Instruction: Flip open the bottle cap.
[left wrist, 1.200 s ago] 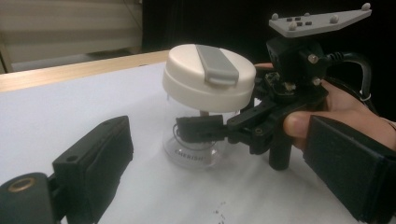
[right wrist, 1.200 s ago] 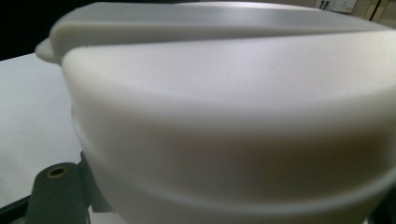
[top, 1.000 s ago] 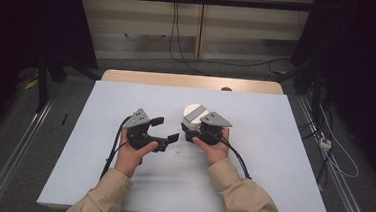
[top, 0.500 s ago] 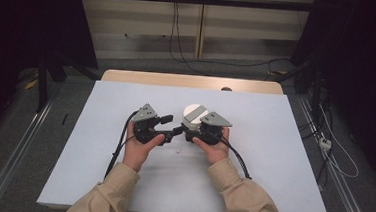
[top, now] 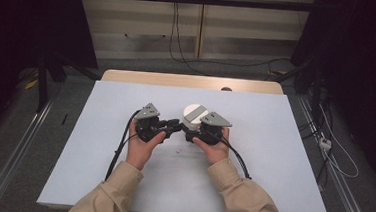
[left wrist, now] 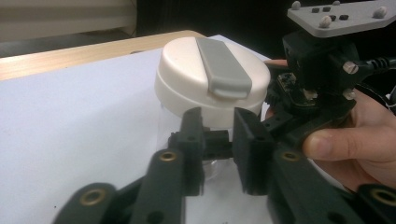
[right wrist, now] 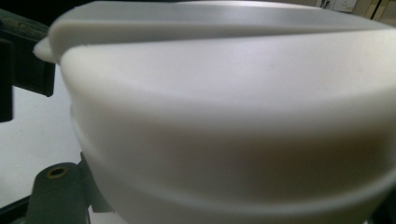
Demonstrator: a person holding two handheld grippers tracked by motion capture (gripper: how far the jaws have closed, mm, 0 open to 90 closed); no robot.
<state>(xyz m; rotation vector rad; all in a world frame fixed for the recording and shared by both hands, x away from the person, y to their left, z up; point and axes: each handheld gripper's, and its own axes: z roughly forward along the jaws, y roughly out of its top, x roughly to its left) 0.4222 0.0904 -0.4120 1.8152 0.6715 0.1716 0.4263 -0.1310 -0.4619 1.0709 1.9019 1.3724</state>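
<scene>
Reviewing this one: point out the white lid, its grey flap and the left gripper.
White lid [left wrist: 187,81], left gripper view, on its top face left of the flap.
Grey flap [left wrist: 223,63], left gripper view, mid-strip.
Left gripper [top: 174,126], high view, between its jaw tips, beside the jar.

- Left gripper [left wrist: 217,140]: black fingers [left wrist: 191,140] just been closing, now near each other, a small black part of the right gripper [left wrist: 322,79] between them.
- White lid [left wrist: 212,79] with grey flap just behind, above a clear jar.
- Hand [left wrist: 359,144] holding the right gripper over the white worktop [left wrist: 70,121].
</scene>
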